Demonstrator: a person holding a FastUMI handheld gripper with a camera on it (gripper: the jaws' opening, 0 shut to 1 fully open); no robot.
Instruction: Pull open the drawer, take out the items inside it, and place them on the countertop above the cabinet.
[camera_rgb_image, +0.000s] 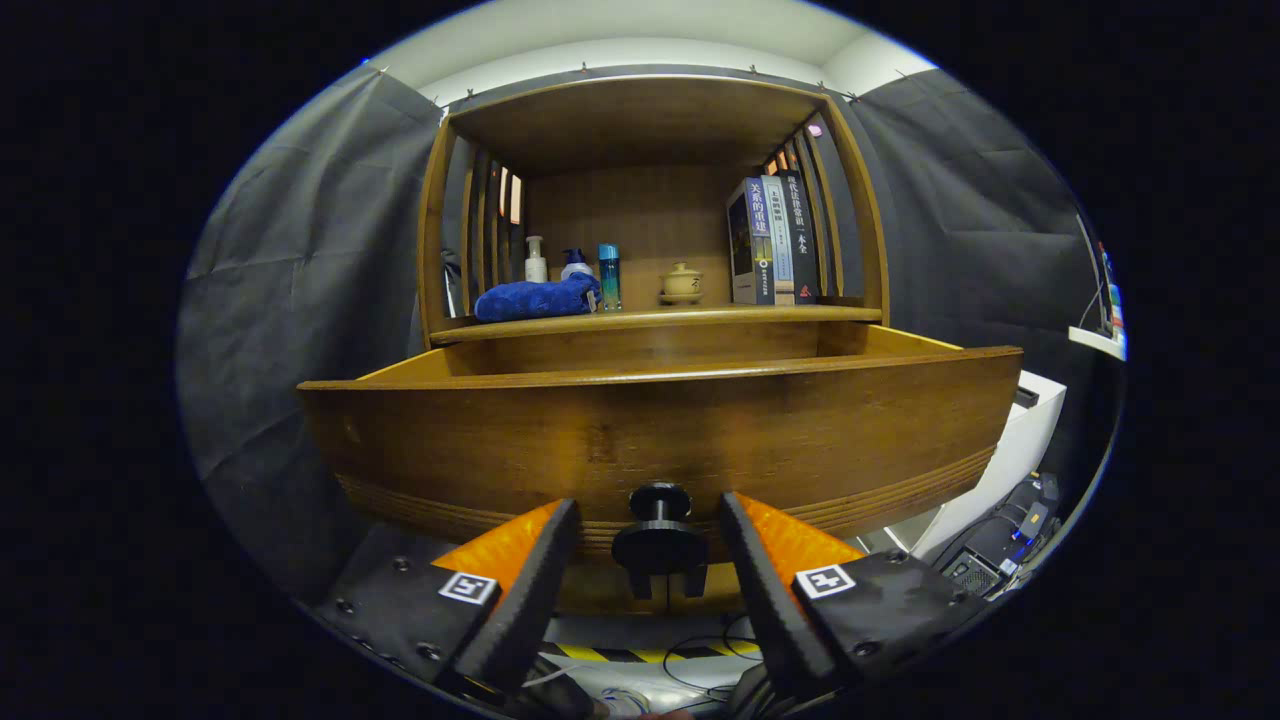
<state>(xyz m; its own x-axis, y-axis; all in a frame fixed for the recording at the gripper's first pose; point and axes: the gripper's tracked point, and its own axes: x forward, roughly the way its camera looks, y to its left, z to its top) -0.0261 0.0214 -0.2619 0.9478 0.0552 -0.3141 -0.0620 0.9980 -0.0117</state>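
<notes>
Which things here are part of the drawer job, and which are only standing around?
Part of the job:
- drawer, already pulled out
- black knob, between the open gripper fingers, not pinched
- countertop above it

Only standing around:
- blue towel
- three bottles
- small lidded pot
- books

The drawer's contents are hidden behind its front.

— Where's the camera?
— On the claw (648, 515), low, facing straight at the drawer (660, 430) front — very near, knob (659, 530) between the parted fingers.
— Beyond that?
— The counter (700, 316), seen from slightly below.
</notes>
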